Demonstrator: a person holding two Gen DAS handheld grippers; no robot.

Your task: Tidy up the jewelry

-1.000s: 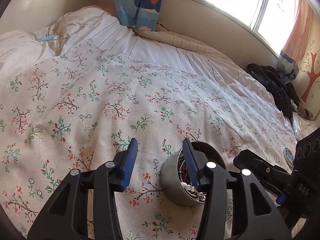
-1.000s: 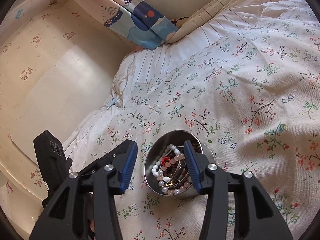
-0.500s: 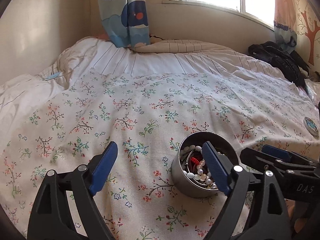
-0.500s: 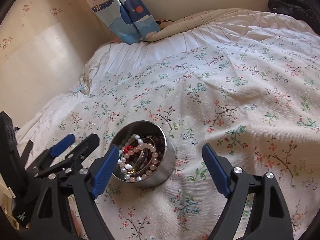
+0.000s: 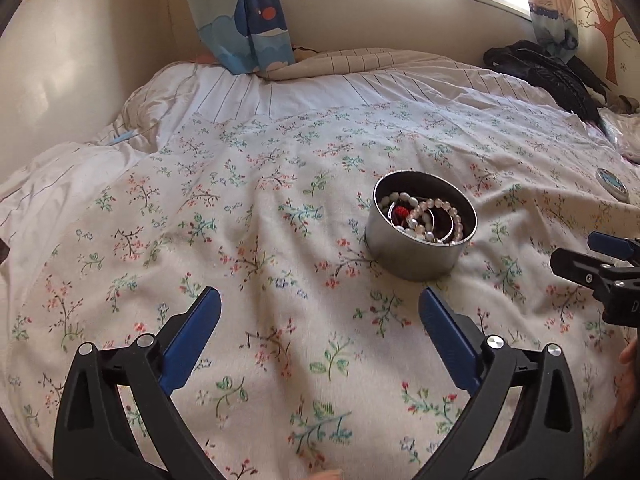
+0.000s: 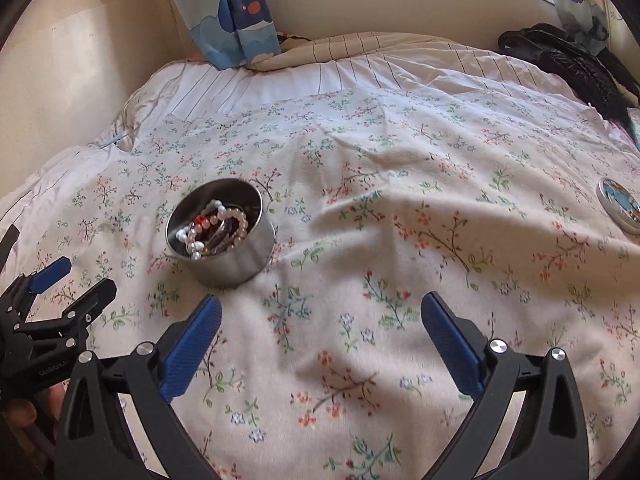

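Sunlit bedroom, floral bedspread (image 5: 248, 184) spread wide, and the landmark for everything is the round metal tin (image 5: 420, 248) sitting upright on it with no lid. From the left wrist view, the tin lies ahead and to the right of the left gripper (image 5: 320, 320), clear of both blue pads. Inside it are the beaded bracelets (image 5: 428, 216), pearly strands coiled with a red bead among them. That gripper's jaws have just been opening and now stand as wide as they go, with nothing but cloth between them. Off to the right of the tin, the other tool pokes in at the frame edge, and further right of the tin lies a small round lid (image 5: 612, 184) with a blue picture on it.

Over to the right wrist view: the tin (image 6: 236, 256) now sits ahead and left of the right gripper (image 6: 320, 324), apart from its pads. Bracelets (image 6: 218, 226) are piled inside. These jaws too have just been opening and gape empty over the bedspread (image 6: 400, 184). The lid (image 6: 620, 208) rests well to the right of the tin.

My read: the jewelry is gathered and both tools are free, so closing up looks like the step ahead. That calls for the right gripper to reach for the lid, pinch its thin rim, and carry it level onto the tin.
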